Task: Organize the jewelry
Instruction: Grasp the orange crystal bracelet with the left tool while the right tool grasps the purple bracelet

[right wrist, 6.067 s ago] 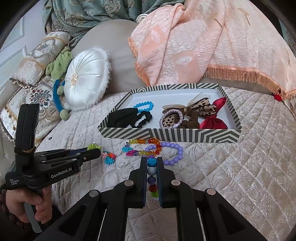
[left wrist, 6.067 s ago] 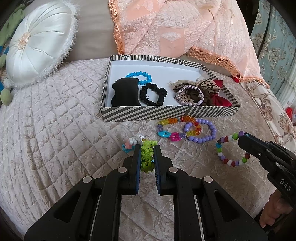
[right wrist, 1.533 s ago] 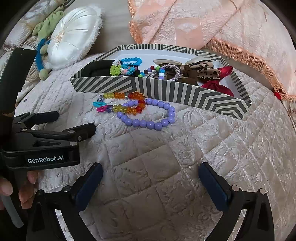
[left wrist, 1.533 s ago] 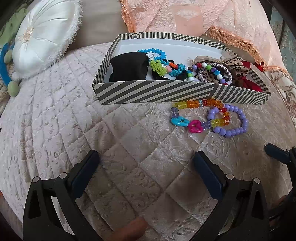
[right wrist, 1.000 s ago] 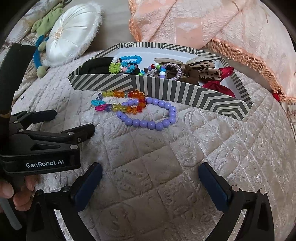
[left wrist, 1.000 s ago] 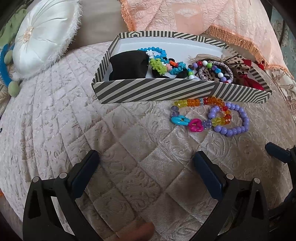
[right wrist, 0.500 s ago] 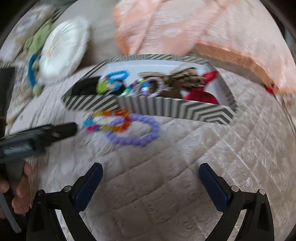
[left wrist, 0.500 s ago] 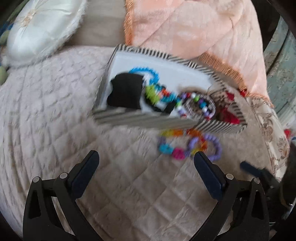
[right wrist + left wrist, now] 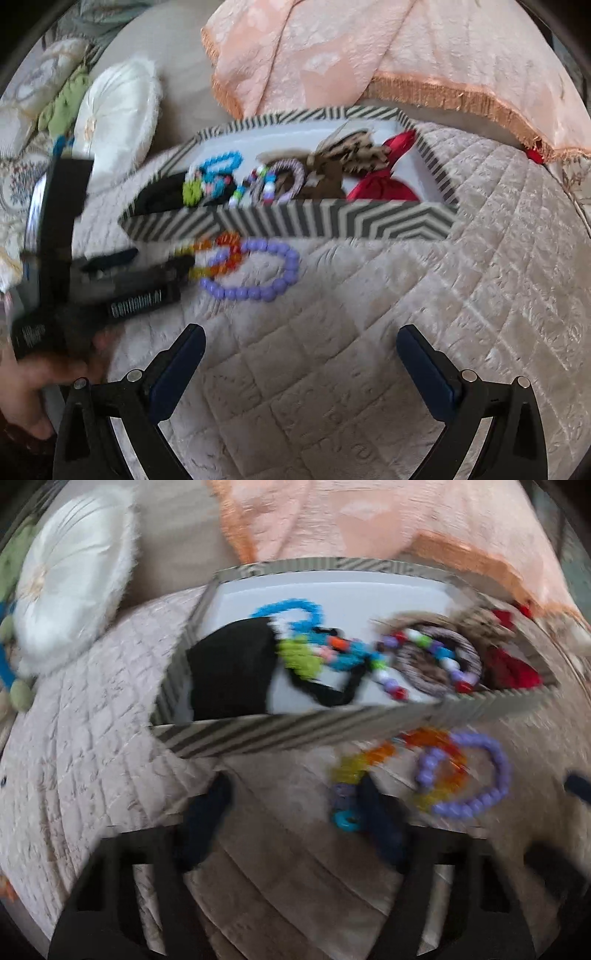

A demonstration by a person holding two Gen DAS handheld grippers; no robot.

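Observation:
A black-and-white striped box sits on the quilted bed and holds several bracelets, scrunchies and bows. A purple bead bracelet and an orange-yellow bead bracelet lie tangled on the quilt just in front of it. My left gripper is open, its blurred right finger right beside the colourful bracelet; it also shows in the right wrist view, reaching at the beads. My right gripper is open and empty, back from the purple bracelet.
A white round cushion lies at the back left. A peach fringed blanket hangs behind the box. Patterned pillows are at the far left. Quilted bedspread spreads to the right.
My left gripper has moved forward and down towards the colourful bracelet, its fingers closer together than before. The right gripper has pulled back slightly and stays wide open.

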